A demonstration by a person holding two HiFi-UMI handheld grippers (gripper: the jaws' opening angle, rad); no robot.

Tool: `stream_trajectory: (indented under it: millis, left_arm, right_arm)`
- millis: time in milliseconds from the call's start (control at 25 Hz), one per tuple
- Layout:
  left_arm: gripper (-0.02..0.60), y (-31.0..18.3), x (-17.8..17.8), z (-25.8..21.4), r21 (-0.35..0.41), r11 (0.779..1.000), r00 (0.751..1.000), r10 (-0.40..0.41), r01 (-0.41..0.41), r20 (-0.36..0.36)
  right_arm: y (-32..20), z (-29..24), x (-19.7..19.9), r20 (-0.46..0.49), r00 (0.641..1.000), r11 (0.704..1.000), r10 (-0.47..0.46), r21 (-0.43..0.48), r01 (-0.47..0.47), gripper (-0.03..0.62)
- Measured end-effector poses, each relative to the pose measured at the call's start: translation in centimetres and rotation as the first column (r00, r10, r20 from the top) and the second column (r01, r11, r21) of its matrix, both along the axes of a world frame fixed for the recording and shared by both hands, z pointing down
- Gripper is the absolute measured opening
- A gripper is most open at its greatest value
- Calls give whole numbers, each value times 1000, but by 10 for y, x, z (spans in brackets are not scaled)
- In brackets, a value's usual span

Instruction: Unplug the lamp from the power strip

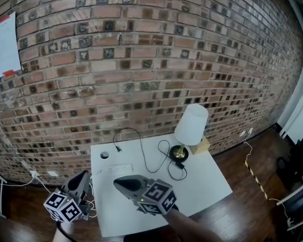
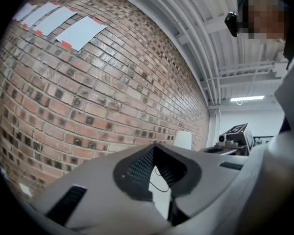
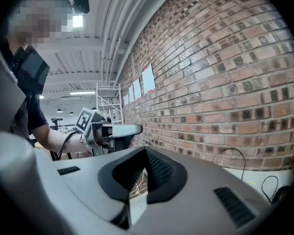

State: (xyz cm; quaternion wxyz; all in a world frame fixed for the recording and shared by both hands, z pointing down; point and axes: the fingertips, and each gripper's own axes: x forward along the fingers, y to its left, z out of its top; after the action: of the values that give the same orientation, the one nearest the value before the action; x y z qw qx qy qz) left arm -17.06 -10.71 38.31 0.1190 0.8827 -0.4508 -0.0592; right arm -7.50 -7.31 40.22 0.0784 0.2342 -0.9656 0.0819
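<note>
Counts: 1 lamp (image 1: 191, 126), 1 cord (image 1: 150, 160), 1 power strip (image 1: 120, 169), 1 wood block (image 1: 202, 145), 2 grippers.

Lamp is at the far right of the white square tabletop (image 1: 207, 185). It has a white tapered shade, a brass stem and a round black base. The small tan wood block sits just right of the base.

The thin black cord runs in loops from the base across the tabletop. Its plug (image 1: 118, 148) lies loose on the bare top at far left, apart from the strip and not in any socket.

The strip is a flat white bar, faint against the white top, just near of the plug. A round dark grommet hole (image 1: 104, 155) is to its left.

Left gripper (image 1: 85, 176) is at the near left edge of the tabletop. Its jaws are clenched together with nothing between the ribbed black pads (image 2: 139, 165).

Right gripper (image 1: 118, 182) is over the near middle of the tabletop, just near of the strip. Its jaws are also closed tip to tip and empty.

Both grippers have grey plastic shells and carry a marker cube.

Behind is a rough red brick wall (image 1: 156, 49) with one white sheet (image 1: 5, 44) taped at far left.
</note>
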Motion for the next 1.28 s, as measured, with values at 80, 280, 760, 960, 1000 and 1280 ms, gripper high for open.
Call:
stream_trajectory:
  millis: [80,280,760,960,1000,1280]
  left_arm:
    - [15,1,5,4,-6,1000,1000,-9,9,29]
    - [15,1,55,-4,46,998,988,43,-50,148]
    - [15,33,142,-46,101,993,996,60,-68,72]
    - [15,59,172,-57,140,988,989,43,-63,144]
    - [15,64,177,-60,150,987,987,36,-60,157]
    - [15,109,180,-58,159,986,983,-68,40,173]
  right_arm:
    - [3,0,5,11,1000,1000,-4,-4,4,7]
    - [3,-6,36,62,998,999,33,3,-34,8]
    - [30,-22,123,101,995,996,15,85,-24,8]
    - [46,-27,152,122,992,994,-1,108,-12,8]
    - [49,-28,156,128,992,994,-7,110,-7,8]
    - [83,-17,158,143,983,990,-115,104,101,8]
